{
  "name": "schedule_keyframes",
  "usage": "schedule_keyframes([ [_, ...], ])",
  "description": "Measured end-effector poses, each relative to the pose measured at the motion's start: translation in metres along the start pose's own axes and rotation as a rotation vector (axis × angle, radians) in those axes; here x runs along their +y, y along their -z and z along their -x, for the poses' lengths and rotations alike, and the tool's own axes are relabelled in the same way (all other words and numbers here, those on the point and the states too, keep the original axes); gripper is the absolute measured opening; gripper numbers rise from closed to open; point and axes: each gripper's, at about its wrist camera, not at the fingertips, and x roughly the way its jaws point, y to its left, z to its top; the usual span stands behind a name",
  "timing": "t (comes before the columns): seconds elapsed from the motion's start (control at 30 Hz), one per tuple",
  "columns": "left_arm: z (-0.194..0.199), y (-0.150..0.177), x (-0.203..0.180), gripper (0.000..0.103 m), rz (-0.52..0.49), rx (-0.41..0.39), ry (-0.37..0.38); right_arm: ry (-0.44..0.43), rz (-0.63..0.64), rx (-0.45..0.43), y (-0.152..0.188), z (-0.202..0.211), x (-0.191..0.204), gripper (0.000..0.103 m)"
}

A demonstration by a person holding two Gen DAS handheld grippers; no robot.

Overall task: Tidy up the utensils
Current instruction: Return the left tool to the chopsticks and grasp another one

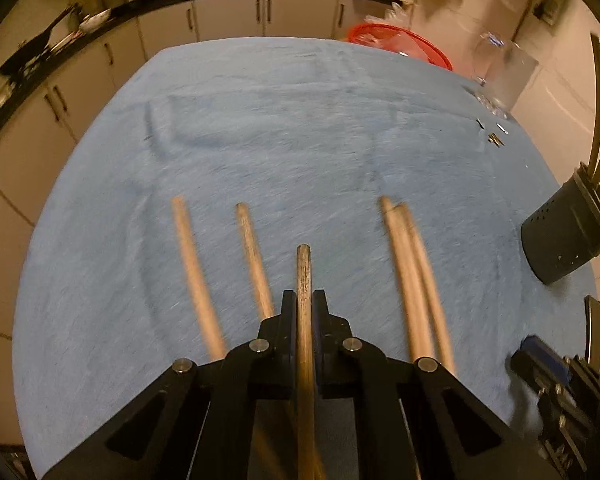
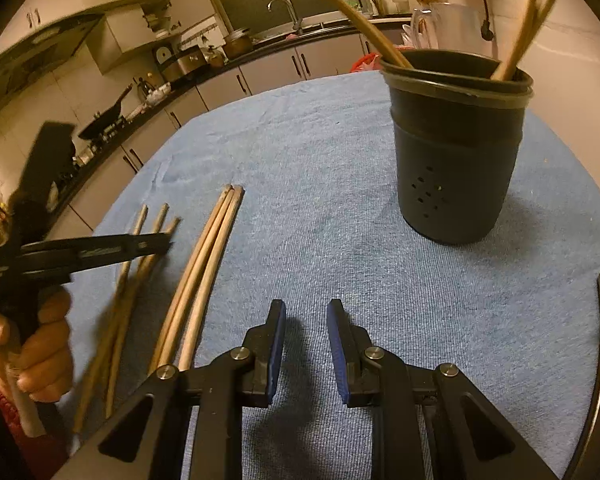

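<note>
Our left gripper has its jaws clamped on one wooden stick, low centre, ready to go in the black holder, upper right. Our right gripper waits, jaws apart and empty, over the blue-covered bench.

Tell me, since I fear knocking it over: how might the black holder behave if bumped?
The black holder stands tall and upright on soft blue cloth, so it may tip rather than slide. The long sticks leaning out past its rim probably make it top-heavy. It looks like light plastic.
</note>
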Motion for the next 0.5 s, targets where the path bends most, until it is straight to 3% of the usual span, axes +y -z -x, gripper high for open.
schedule_keyframes([
  [0.3, 0.008, 0.016, 0.025, 0.008, 0.033, -0.061, 0.061, -0.074, 0.039, 0.108, -0.056, -0.02, 0.037, 0.024],
  [0.5, 0.011, 0.023, 0.032, 0.009, 0.033, -0.085, 0.095, -0.072, 0.031, 0.167, -0.071, -0.052, 0.055, 0.024],
])
